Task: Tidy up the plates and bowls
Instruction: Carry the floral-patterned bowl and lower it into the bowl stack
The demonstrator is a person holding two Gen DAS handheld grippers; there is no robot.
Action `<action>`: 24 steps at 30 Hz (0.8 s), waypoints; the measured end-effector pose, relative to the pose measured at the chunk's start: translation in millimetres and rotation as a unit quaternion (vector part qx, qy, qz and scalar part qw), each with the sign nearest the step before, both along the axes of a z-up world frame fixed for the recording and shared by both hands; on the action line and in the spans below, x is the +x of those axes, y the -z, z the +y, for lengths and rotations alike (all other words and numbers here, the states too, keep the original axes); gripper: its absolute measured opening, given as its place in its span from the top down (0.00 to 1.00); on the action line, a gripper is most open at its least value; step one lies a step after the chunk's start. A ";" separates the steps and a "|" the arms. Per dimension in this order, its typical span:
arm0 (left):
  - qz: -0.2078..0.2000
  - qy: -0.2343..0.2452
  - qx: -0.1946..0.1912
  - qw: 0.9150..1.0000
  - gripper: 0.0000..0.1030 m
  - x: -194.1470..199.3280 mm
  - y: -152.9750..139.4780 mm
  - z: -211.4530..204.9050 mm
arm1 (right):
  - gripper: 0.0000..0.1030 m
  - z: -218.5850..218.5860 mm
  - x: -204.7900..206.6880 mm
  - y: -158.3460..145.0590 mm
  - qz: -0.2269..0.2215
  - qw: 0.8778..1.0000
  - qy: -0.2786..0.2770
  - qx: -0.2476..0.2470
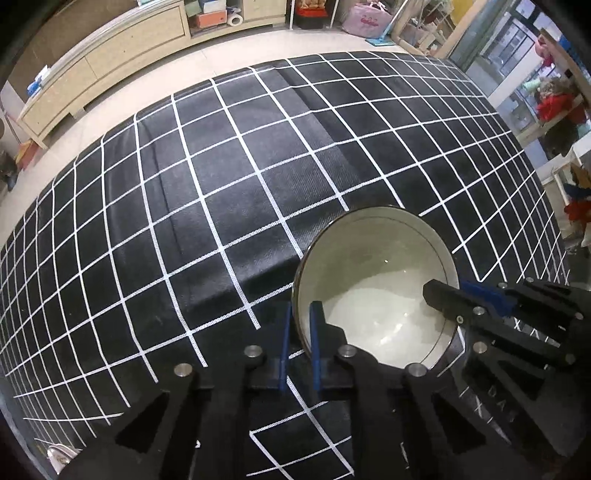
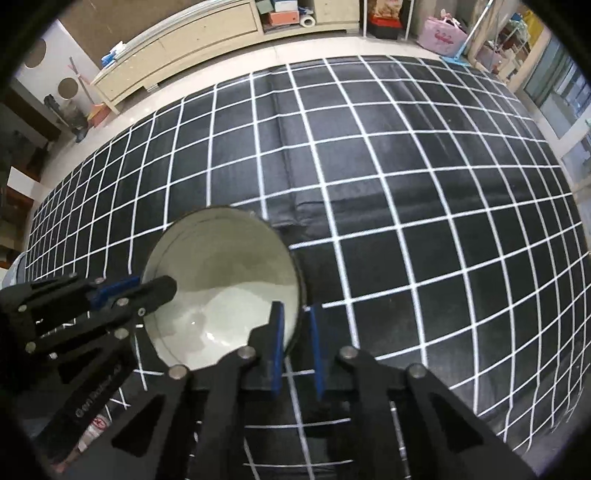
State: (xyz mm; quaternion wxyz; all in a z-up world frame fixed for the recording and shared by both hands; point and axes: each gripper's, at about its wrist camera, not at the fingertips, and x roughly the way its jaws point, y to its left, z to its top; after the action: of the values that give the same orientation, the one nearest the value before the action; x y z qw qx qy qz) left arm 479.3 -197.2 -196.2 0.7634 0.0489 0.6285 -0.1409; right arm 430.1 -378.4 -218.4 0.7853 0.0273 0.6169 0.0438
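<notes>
A white bowl [image 1: 376, 284] with a thin dark rim is held over the black checked tablecloth [image 1: 221, 184]. My left gripper [image 1: 300, 332] is shut on the bowl's left rim, one blue pad inside and one outside. My right gripper [image 1: 458, 299] reaches in from the right and grips the opposite rim. In the right wrist view the same bowl [image 2: 221, 280] sits low and left. My right gripper [image 2: 297, 336] is shut on its right rim, and my left gripper [image 2: 147, 291] holds its left rim.
The tablecloth [image 2: 406, 184] covers the whole table; its far edge meets a pale tiled floor. A long wooden cabinet [image 1: 103, 74] stands beyond, with boxes and a pink bag [image 1: 365, 18] near it. Shelves with clutter [image 1: 554, 110] stand at the right.
</notes>
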 end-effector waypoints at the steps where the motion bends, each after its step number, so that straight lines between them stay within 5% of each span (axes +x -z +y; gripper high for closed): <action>1: 0.001 0.001 0.004 1.000 0.92 -1.8 0.2 -1.1 | 0.86 2.1 -0.9 -0.2 0.002 1.000 -0.002 -0.006; 24: 0.046 -0.055 0.038 0.997 0.92 -83.4 6.7 144.7 | 0.86 121.9 -59.9 5.2 0.042 0.994 -0.098 0.008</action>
State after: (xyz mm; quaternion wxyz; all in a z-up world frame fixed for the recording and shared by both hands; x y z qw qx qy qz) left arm 395.9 -52.5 -203.0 0.7379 0.0366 0.6695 -0.0769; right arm 370.2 -256.6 -223.6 0.7506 -0.0255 0.6484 0.1245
